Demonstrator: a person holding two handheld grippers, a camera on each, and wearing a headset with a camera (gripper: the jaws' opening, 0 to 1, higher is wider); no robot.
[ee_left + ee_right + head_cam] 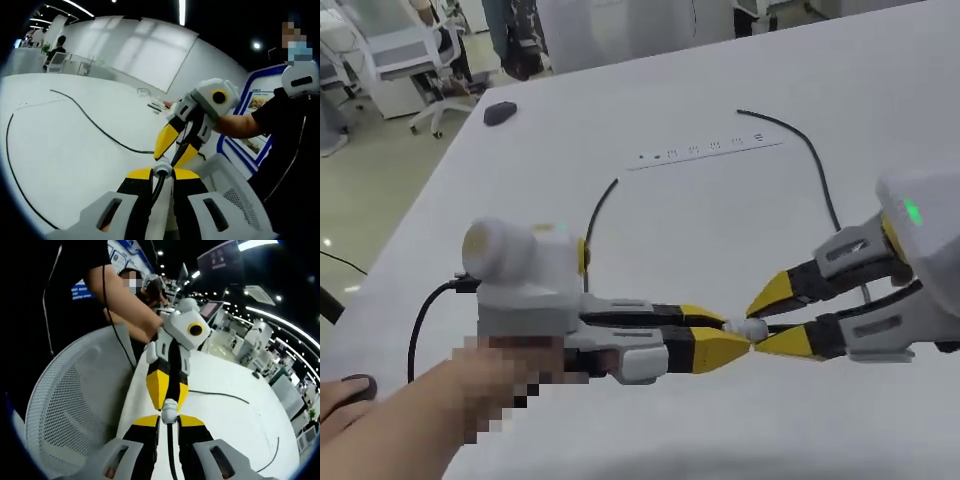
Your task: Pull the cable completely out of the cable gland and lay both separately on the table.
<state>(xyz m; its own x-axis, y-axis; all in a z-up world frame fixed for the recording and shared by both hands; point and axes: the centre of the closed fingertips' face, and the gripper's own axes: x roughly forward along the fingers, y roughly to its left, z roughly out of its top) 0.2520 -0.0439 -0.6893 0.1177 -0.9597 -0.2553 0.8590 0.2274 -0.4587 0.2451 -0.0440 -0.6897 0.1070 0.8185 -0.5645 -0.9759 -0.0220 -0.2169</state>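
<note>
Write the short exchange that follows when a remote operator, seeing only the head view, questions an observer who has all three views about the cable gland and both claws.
Operator: The left claw and the right claw meet at the cable gland. Where does the cable leave it?
Observer: In the right gripper view the black cable comes out of the gland and runs back between the right claw's fingers.
Operator: Is anything close by that I can't see?
Observer: A white mesh chair back stands at the workbench edge, on the person's side.
</note>
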